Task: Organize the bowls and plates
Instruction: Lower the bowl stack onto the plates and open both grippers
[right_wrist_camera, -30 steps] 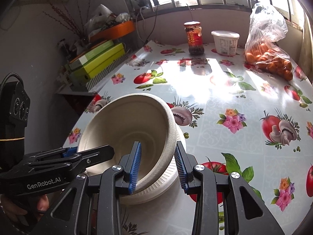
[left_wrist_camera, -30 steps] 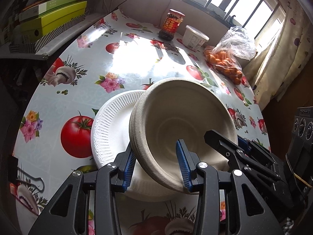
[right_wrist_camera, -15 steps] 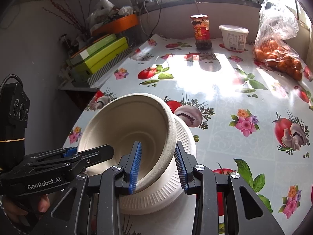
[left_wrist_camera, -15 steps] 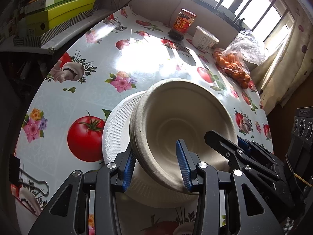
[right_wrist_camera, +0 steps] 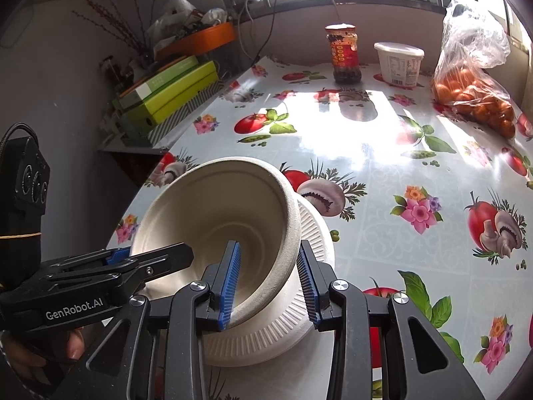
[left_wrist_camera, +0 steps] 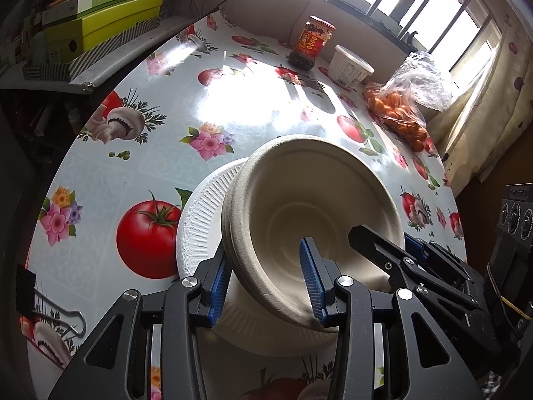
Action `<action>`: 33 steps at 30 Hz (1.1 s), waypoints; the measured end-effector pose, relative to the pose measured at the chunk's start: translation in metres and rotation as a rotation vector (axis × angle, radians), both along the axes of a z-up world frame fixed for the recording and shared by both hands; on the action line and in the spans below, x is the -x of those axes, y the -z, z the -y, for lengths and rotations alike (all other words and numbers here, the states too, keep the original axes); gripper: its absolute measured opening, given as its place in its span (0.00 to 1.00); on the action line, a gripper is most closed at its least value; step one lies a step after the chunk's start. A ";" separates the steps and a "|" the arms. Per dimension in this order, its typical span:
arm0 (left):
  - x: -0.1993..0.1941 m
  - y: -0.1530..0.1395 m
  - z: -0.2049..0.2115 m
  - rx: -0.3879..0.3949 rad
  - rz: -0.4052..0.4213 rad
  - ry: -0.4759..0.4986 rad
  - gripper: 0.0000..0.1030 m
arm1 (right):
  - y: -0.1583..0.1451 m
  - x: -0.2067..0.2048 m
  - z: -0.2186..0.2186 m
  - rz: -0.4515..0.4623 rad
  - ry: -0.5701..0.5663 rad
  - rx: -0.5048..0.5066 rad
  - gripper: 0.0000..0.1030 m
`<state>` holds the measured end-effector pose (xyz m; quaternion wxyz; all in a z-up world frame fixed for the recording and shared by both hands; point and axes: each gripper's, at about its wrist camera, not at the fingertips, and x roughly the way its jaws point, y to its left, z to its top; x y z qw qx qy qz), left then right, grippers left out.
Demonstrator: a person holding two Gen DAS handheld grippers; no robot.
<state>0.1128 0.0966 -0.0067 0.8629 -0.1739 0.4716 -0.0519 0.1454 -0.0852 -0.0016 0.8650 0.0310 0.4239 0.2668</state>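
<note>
A beige pulp bowl (left_wrist_camera: 309, 193) sits in the air with a white ribbed paper plate (left_wrist_camera: 200, 220) under it, above the tablecloth. My left gripper (left_wrist_camera: 266, 280) is shut on the near rim of bowl and plate, one blue pad inside the bowl and one outside. My right gripper (right_wrist_camera: 269, 276) is shut on the opposite rim of the same bowl (right_wrist_camera: 220, 206) and plate (right_wrist_camera: 313, 233). Each view shows the other gripper at the bowl's far side.
At the table's far edge stand a red sauce jar (left_wrist_camera: 311, 41), a white tub (left_wrist_camera: 349, 66) and a bag of oranges (left_wrist_camera: 399, 113). Green boxes (left_wrist_camera: 100, 23) lie on a shelf at the left. A binder clip (left_wrist_camera: 36, 300) lies near the table's front left.
Both grippers have lifted the bowl and plate together and drawn them back; the table looks farther below and more of the tomato print shows beside the plate.
</note>
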 end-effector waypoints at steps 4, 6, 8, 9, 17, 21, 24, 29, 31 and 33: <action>0.000 -0.001 0.000 -0.009 0.006 0.001 0.41 | 0.000 0.000 0.000 0.006 0.003 0.003 0.39; 0.000 -0.001 0.000 -0.012 0.010 0.000 0.41 | 0.000 0.000 0.001 0.007 0.008 0.003 0.40; 0.001 -0.002 -0.001 -0.015 0.014 -0.002 0.41 | 0.000 0.001 0.003 0.009 0.014 0.003 0.41; 0.001 -0.002 -0.001 -0.014 0.016 -0.003 0.41 | 0.000 0.001 0.003 0.010 0.016 0.002 0.41; 0.003 -0.003 -0.001 -0.016 0.028 -0.003 0.41 | -0.003 0.004 0.005 0.021 0.023 0.000 0.45; 0.005 -0.006 -0.001 -0.019 0.039 -0.005 0.41 | -0.005 0.005 0.006 0.029 0.028 0.000 0.47; 0.007 -0.008 -0.001 -0.032 0.048 -0.004 0.41 | -0.007 0.006 0.006 0.034 0.031 -0.003 0.51; 0.010 -0.011 -0.001 -0.041 0.056 -0.009 0.42 | -0.009 0.010 0.008 0.042 0.039 -0.004 0.52; 0.012 -0.012 -0.001 -0.044 0.058 -0.011 0.42 | -0.010 0.012 0.010 0.046 0.044 -0.008 0.52; 0.014 -0.014 -0.001 -0.048 0.064 -0.012 0.42 | -0.012 0.013 0.012 0.051 0.047 -0.011 0.54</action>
